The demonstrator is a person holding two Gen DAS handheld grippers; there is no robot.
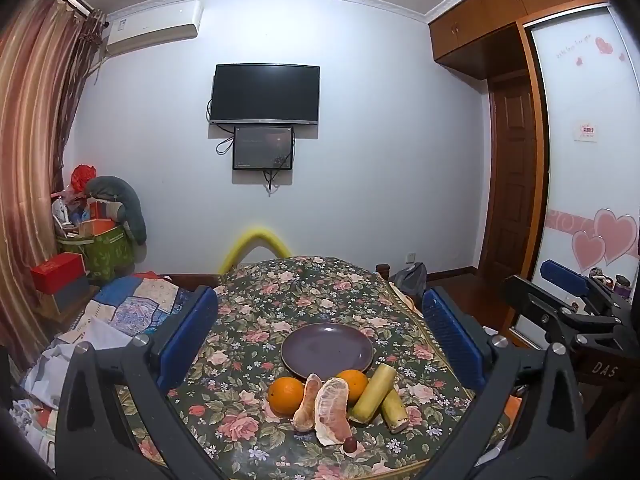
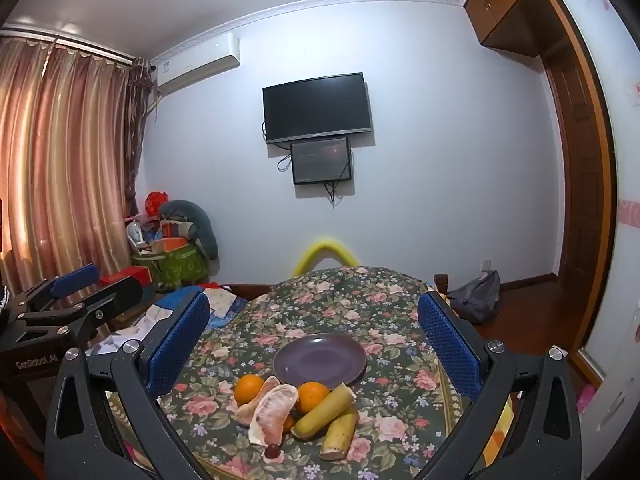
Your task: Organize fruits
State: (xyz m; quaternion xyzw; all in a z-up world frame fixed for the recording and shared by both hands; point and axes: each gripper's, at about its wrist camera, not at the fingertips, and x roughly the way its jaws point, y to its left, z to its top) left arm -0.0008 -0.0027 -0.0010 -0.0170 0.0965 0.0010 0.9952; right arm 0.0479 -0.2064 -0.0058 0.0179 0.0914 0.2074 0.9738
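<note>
An empty purple plate (image 1: 327, 347) (image 2: 319, 360) sits mid-table on the floral cloth. In front of it lie two oranges (image 1: 285, 395) (image 2: 248, 389), two peeled pomelo segments (image 1: 333, 411) (image 2: 273, 413), two yellow banana pieces (image 1: 374, 393) (image 2: 325, 411) and a small dark red fruit (image 1: 351, 444) (image 2: 273, 451). My left gripper (image 1: 320, 336) is open and empty, held back from the fruit. My right gripper (image 2: 314, 340) is open and empty too, also short of the fruit. Each gripper shows at the edge of the other's view.
The floral table (image 1: 304, 292) (image 2: 360, 292) has a yellow padded chair back (image 1: 256, 240) behind it. A bed with papers and quilts (image 1: 120, 316) lies left. A grey bag (image 2: 478, 294) sits on the floor at right, near the wardrobe (image 1: 580, 160).
</note>
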